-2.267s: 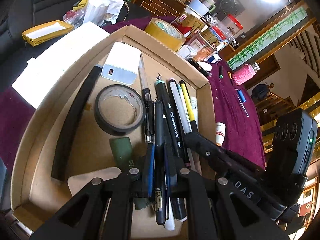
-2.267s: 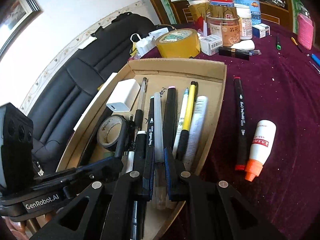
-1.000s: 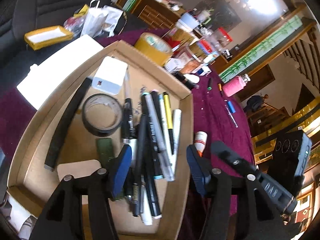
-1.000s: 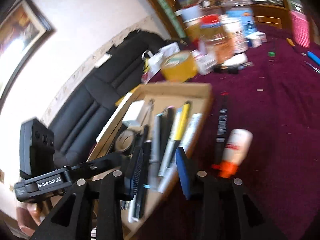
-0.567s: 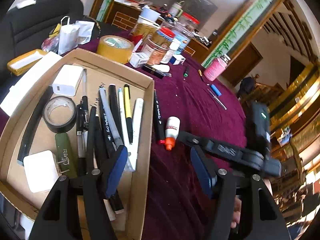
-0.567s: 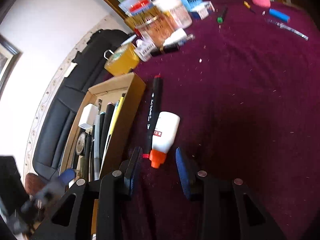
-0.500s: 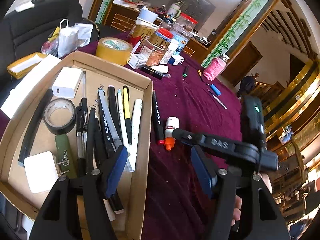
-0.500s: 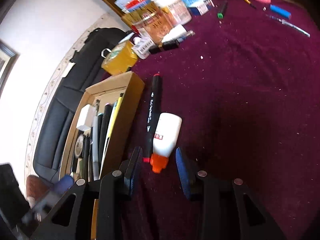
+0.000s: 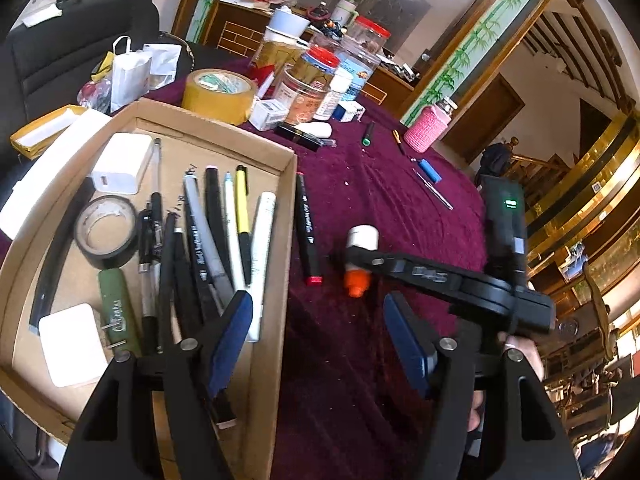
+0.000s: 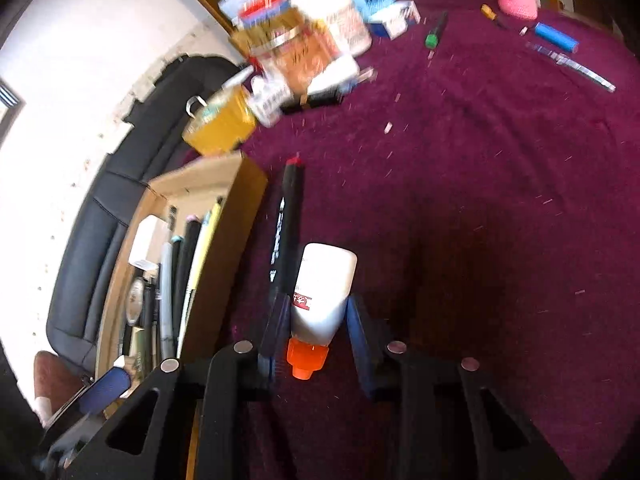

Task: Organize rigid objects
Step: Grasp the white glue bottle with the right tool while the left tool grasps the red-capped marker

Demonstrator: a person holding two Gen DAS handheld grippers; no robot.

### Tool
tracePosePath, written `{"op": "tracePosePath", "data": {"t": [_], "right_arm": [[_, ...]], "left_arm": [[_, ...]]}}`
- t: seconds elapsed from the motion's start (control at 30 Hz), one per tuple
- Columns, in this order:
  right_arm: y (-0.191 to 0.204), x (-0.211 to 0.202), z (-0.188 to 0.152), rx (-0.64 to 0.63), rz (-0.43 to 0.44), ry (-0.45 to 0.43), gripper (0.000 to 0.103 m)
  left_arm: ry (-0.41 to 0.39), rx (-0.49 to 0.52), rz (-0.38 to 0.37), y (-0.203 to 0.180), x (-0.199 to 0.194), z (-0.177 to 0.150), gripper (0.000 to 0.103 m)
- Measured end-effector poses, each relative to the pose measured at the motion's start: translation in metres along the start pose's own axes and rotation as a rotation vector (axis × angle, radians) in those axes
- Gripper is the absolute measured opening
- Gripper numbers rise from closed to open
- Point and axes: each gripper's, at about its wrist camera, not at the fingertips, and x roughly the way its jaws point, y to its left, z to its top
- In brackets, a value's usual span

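Observation:
A white glue bottle with an orange cap lies on the maroon cloth, beside a black marker with a red tip. My right gripper is open with its fingers on either side of the bottle. In the left wrist view the right gripper's arm crosses over the bottle; the marker lies just outside the cardboard tray. My left gripper is open and empty, above the tray's right wall. The tray holds several pens, a black tape roll and a white charger.
At the back of the cloth stand a yellow tape roll, several jars and small boxes. A pink cup, a blue cylinder, a green-tipped pen and a thin metal rod lie further right.
Both grippers opened and drew back from the pens in the tray. The right gripper swung right over the cloth and came down around the glue bottle.

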Motion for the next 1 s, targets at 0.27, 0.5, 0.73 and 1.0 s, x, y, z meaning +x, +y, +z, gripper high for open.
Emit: {"op": "tracePosePath", "data": {"t": [0.27,0.5,0.73,1.0], "right_arm": [[-0.058,-0.041,0.009,0.042,0.001,-0.138,0.031],[-0.064,-0.038,0.005,0.048,0.016,-0.149,0.031],[-0.062,-0.042,0.002,0.046,0.017,-0.157,0.031],[-0.063,-0.041,0.002,0.06,0.023,-0.149,0.031]], "left_arm": [[0.114,0.044,0.029,-0.025,0.046,0.033,0.067],[0.241,0.027,0.123,-0.024,0.102,0.062,0.066],[0.29,0.078,0.234,-0.032,0.133,0.075,0.056],[0.339,0.114,0.332,-0.031,0.157,0.071,0.033]]}}
